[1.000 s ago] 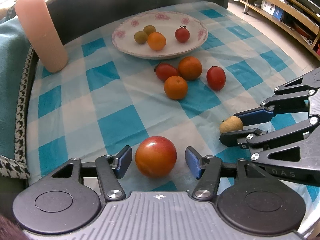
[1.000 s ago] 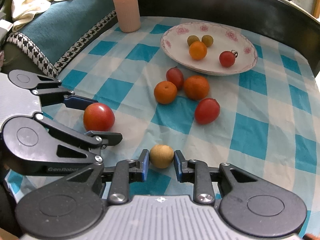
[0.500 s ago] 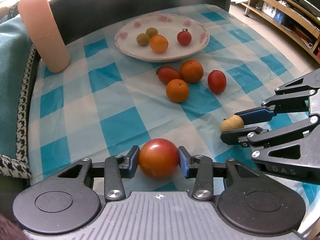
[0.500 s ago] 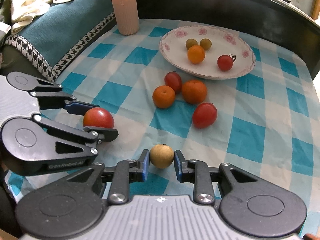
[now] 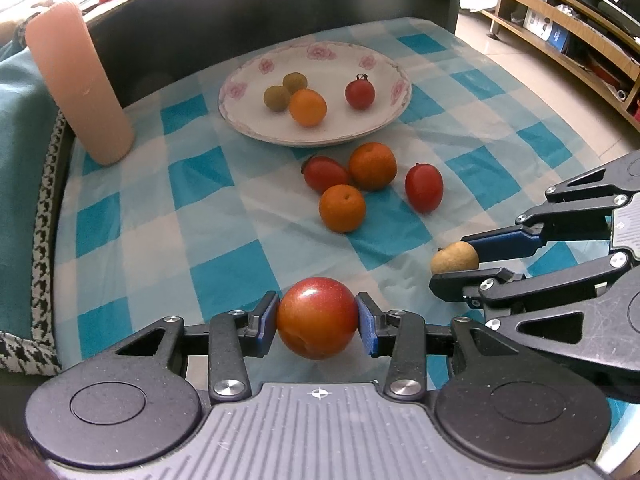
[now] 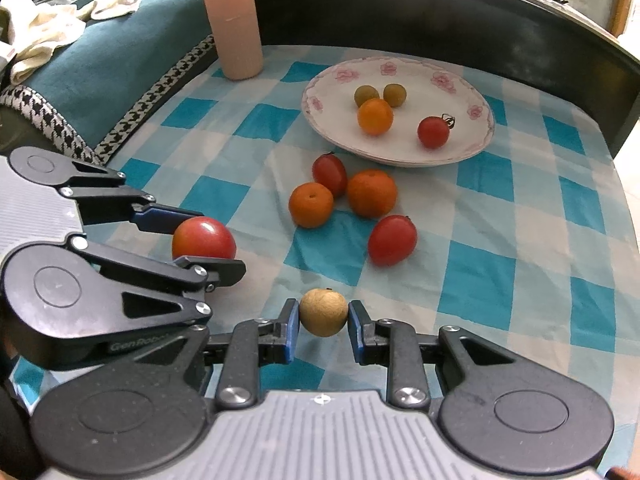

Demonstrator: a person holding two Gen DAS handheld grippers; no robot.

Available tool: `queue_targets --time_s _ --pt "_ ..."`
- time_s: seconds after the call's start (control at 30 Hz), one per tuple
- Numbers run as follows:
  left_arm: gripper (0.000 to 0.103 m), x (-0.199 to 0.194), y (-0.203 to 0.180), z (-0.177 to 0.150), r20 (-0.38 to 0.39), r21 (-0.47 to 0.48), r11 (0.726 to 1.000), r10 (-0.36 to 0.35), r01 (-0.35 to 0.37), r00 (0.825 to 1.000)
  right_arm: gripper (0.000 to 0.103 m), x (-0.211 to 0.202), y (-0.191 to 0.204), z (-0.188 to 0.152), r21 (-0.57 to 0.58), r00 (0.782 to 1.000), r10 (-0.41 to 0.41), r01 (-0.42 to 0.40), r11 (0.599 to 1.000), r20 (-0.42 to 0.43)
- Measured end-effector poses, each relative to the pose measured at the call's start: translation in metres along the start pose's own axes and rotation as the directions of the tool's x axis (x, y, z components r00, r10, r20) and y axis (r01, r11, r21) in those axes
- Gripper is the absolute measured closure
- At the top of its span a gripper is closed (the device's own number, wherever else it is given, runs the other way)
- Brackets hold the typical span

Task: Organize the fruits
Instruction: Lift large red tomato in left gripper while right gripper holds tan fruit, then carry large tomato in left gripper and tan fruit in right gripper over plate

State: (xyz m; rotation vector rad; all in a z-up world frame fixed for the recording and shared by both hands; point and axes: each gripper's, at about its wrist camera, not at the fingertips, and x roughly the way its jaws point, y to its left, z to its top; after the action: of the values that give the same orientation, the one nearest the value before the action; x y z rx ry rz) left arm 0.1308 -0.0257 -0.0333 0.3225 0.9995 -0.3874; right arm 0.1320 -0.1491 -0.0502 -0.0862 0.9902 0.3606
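Left claw (image 5: pixel 317 322) grips a large red tomato (image 5: pixel 317 322); right claw (image 6: pixel 323 320) clamps a small tan fruit (image 6: pixel 323 312) above the checked surface (image 6: pixel 500 240).

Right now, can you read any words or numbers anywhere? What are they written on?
"GenRobot": only partly readable, printed on the side of the left gripper in the right wrist view; its last letters are hidden.
No print shows on the right gripper, the plate or the pink cylinder.
Items on the wooden shelves: too small and blurred to read.
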Motion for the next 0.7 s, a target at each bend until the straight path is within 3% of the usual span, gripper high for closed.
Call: queue_targets --time_s 0.7 --pt "0.055 -0.012 -0.007 0.029 0.069 -0.01 0.999 0.031 -0.03 0.997 0.061 -0.013 -0.017 0.016 0.059 0.996 -0.052 0.048 0.997 0.067"
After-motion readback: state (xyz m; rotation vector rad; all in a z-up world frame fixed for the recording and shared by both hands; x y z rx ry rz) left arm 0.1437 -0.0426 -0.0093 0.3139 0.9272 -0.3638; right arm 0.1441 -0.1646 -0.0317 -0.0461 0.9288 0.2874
